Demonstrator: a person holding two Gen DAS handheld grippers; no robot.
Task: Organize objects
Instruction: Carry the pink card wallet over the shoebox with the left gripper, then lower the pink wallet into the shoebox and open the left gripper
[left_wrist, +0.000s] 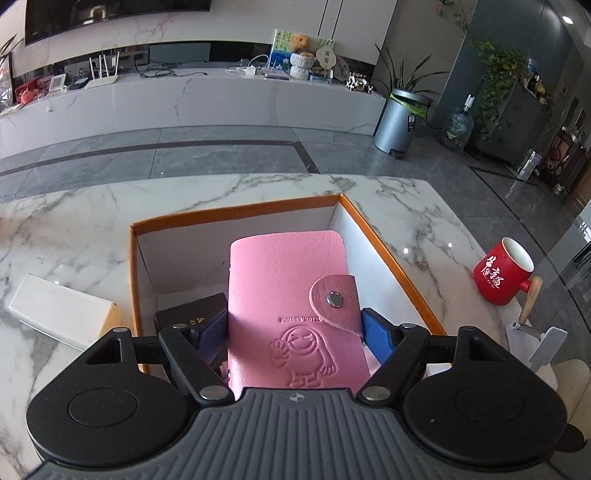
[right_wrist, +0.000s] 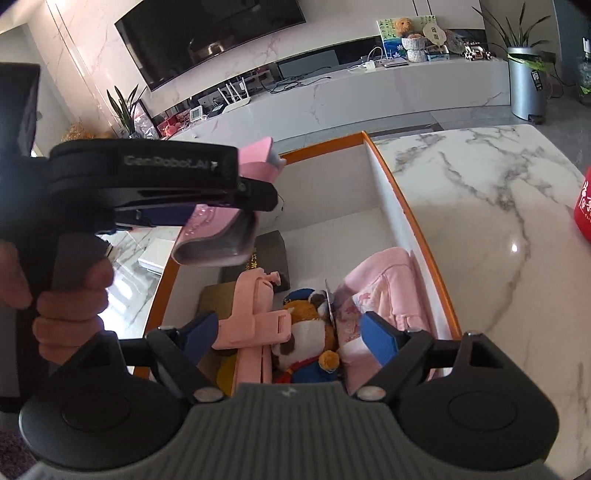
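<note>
My left gripper (left_wrist: 294, 326) is shut on a pink leather card holder (left_wrist: 284, 273) with a snap strap, its blue pads (left_wrist: 376, 332) pressing both edges. It hangs over the orange-rimmed white box (left_wrist: 236, 212), above a small black box (left_wrist: 192, 306). In the right wrist view the left gripper (right_wrist: 255, 199) shows side-on, carrying the card holder (right_wrist: 210, 229) over the box (right_wrist: 417, 236). My right gripper (right_wrist: 290, 328) is open above a pink plastic stand (right_wrist: 255, 310), a plush toy (right_wrist: 306, 332) and a pink cloth (right_wrist: 380, 280) in the box.
A red mug (left_wrist: 504, 271) stands on the marble table to the right of the box, with a white wooden-handled tool (left_wrist: 535, 332) near it. A white carton (left_wrist: 59, 310) lies left of the box. A hand (right_wrist: 70, 306) grips the left gripper's handle.
</note>
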